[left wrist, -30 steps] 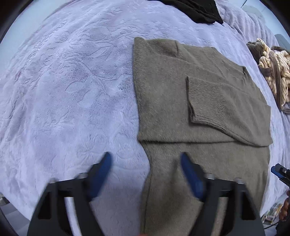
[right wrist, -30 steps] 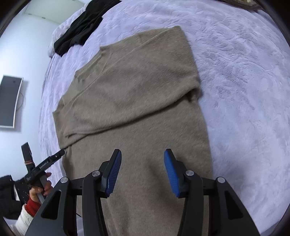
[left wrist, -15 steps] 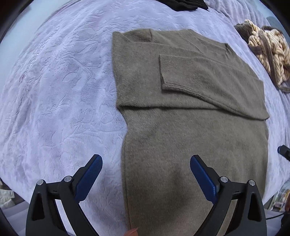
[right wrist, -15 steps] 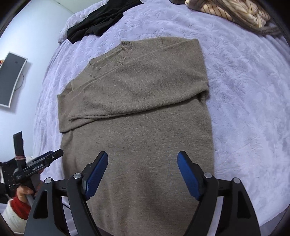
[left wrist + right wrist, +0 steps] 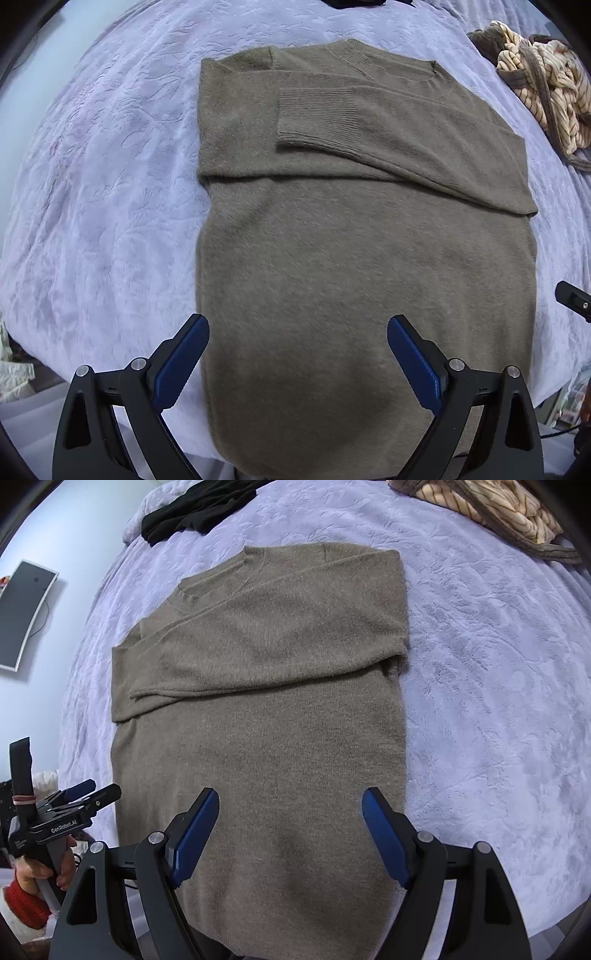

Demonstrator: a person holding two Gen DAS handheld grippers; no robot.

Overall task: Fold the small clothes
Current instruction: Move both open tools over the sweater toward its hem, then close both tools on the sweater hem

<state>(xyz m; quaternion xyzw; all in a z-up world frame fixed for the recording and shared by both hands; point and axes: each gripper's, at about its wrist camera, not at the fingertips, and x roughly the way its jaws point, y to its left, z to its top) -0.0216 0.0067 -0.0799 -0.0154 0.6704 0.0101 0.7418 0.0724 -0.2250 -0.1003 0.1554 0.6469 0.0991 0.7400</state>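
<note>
**Both tongs now spread above the hem end of the sweater**

Since a second ago, your left gripper [image 5: 297,363] has slid across from the sweater's side edge to hover over its lower body, and the whole garment now fits in its view; your right gripper [image 5: 290,836] has barely shifted but its jaws, narrower a second ago, now stand wide.

The olive-brown sweater [image 5: 354,229] lies flat on the lavender bedspread [image 5: 96,177], near the middle of the bed. Both sleeves are folded across the chest, the upper one ending in a ribbed cuff [image 5: 314,114], so the garment is already a tidy rectangle. That is likely why it lies this way: narrowed and ready for a fold across its length. Its long axis runs from you toward the far side of the bed, collar [image 5: 388,66] away from you, hem nearest you under both tools.

Both tongs are released, nothing between the blue pads, which hang over the fabric without gripping it. You seem placed to take the hem at two points and carry it up toward the collar.

Farther out, a black garment [image 5: 195,513] lies beyond the collar, and a striped cream-and-brown bundle [image 5: 543,92] sits well off to the right.
</note>
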